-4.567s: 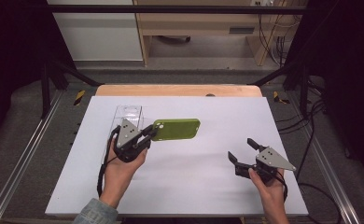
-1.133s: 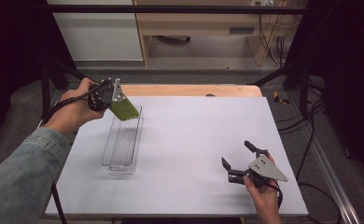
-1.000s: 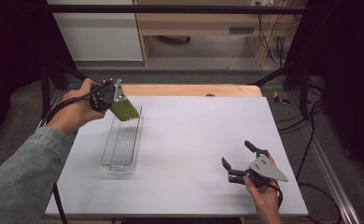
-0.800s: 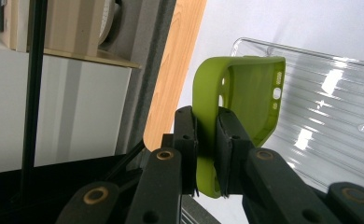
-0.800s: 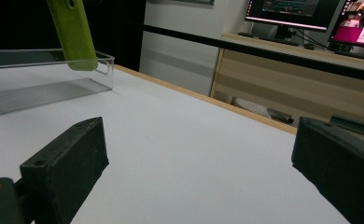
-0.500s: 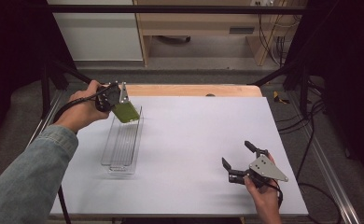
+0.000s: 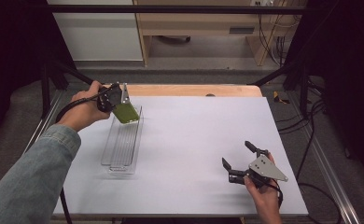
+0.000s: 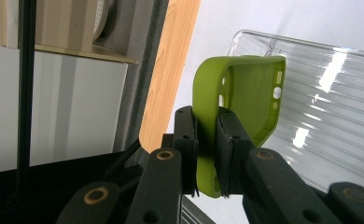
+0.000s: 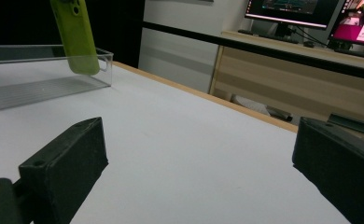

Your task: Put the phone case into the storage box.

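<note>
Green phone case about to go in the clear bin

Biggest first: the bench (image 7: 194, 140) is a plain matte white sheet with a wood edge at the back, nothing slick about it. Right under the left tongs (image 7: 117, 100) sits the clear plastic bin (image 7: 122, 144), long, hard, ribbed floor, shiny enough to glare. Those tongs are clamped on one side wall of the green phone case (image 8: 236, 98), which hangs tilted over the bin's far end, not touching it as far as I can tell. The case looks like soft matte silicone: light, bendy, grippy, not fragile. The thin side wall will probably flex, so a corner might be a firmer hold. The right tongs (image 7: 240, 163) sit well apart from the case, spread wide, holding nothing.
</note>
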